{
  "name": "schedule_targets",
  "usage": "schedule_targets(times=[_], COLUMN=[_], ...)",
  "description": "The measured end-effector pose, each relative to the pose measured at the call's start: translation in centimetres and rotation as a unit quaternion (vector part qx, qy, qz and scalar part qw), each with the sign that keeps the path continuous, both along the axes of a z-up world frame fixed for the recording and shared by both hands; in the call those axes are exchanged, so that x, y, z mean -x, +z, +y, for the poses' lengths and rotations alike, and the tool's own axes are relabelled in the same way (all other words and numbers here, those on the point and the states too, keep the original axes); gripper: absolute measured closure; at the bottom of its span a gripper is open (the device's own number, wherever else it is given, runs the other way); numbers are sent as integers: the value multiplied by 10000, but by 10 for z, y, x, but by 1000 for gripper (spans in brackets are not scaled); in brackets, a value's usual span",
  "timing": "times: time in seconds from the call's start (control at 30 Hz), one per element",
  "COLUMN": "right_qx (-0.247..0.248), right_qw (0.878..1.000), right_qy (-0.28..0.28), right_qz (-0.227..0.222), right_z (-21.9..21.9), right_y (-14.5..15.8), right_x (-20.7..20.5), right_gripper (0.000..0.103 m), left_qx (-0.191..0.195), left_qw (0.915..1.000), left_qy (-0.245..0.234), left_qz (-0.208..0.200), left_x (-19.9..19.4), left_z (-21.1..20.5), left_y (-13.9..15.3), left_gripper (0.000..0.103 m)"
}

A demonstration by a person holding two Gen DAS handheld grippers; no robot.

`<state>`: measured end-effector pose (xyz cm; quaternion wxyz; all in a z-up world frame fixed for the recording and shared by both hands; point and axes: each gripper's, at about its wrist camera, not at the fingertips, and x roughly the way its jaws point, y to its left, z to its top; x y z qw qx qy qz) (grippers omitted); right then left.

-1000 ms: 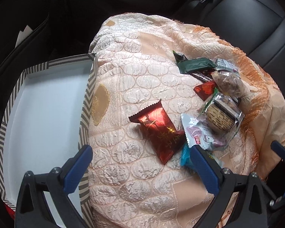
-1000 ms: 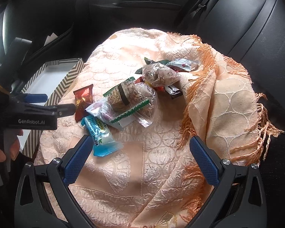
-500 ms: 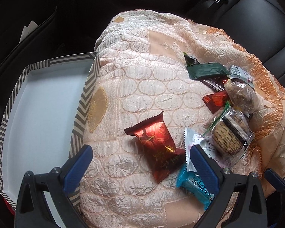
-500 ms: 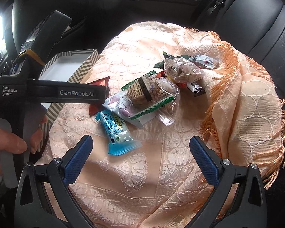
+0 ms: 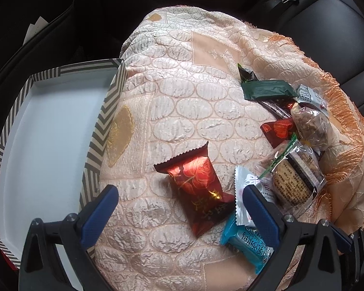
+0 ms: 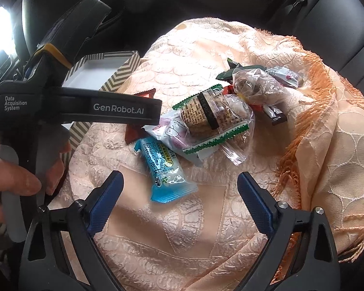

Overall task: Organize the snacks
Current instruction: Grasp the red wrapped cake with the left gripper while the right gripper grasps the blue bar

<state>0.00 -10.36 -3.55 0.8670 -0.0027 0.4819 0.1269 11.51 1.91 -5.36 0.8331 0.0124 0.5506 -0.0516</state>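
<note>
Left gripper [image 5: 179, 202] moved closer, red packet [image 5: 197, 194] between spread jaws

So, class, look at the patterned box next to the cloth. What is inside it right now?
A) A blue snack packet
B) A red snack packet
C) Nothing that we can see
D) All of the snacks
C: the box shows only its bare white floor, while the red packet, the blue packet and the others lie on the cloth.
</note>
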Motion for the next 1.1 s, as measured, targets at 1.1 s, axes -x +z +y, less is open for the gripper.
schedule_targets(times=[1.1], right_qx=[-57], right_qw=[9993], right_qy=[142], right_qz=[334], right_z=[-1], right_y=[-1], right_x=[0], right_gripper=[7], left_qx=[-146], left_qw=[9991], left_qy=[168], left_qz=[353], left_x=[-5], left_z=[9], left_y=[0], left_gripper=[0])
